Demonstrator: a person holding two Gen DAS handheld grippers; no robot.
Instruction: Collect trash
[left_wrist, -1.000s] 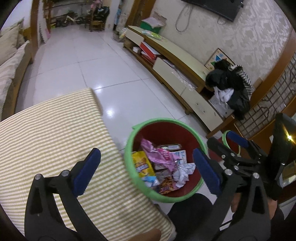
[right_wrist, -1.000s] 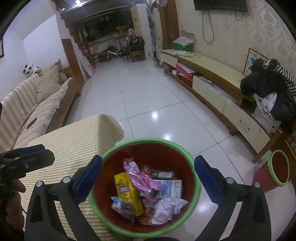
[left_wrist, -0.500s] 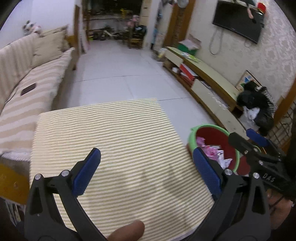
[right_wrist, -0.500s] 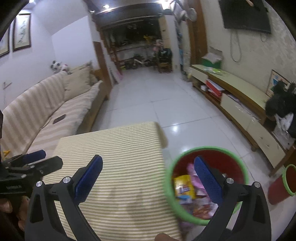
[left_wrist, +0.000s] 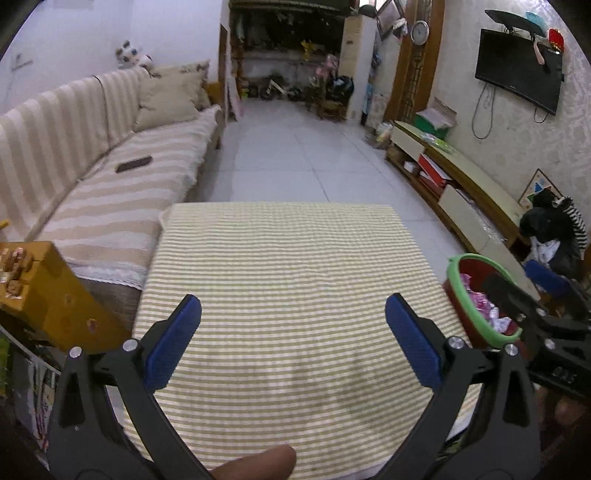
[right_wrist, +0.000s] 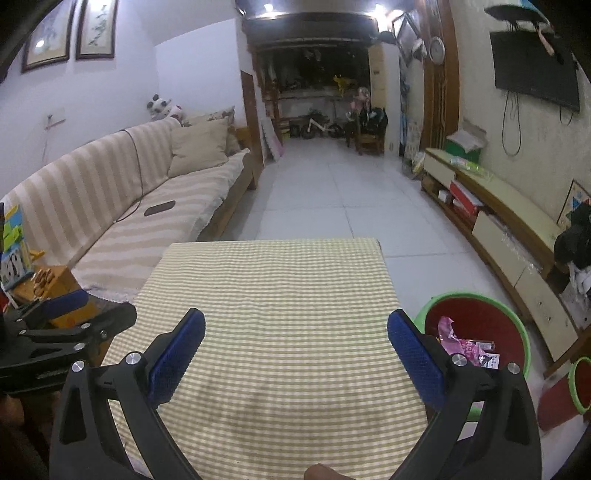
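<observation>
A red bin with a green rim stands on the floor right of the table and holds wrappers; it also shows in the left wrist view. My left gripper is open and empty above the table's striped cloth. My right gripper is open and empty above the same cloth. The right gripper also shows at the right edge of the left wrist view, in front of the bin. The left gripper also shows at the left of the right wrist view.
A striped sofa with a dark phone runs along the left. A low TV cabinet lines the right wall. A yellow box sits left of the table. A second small bin stands at far right.
Both grippers have swung left and up, from over the bin to over the striped table. The bin now lies at the right edge of both views.
</observation>
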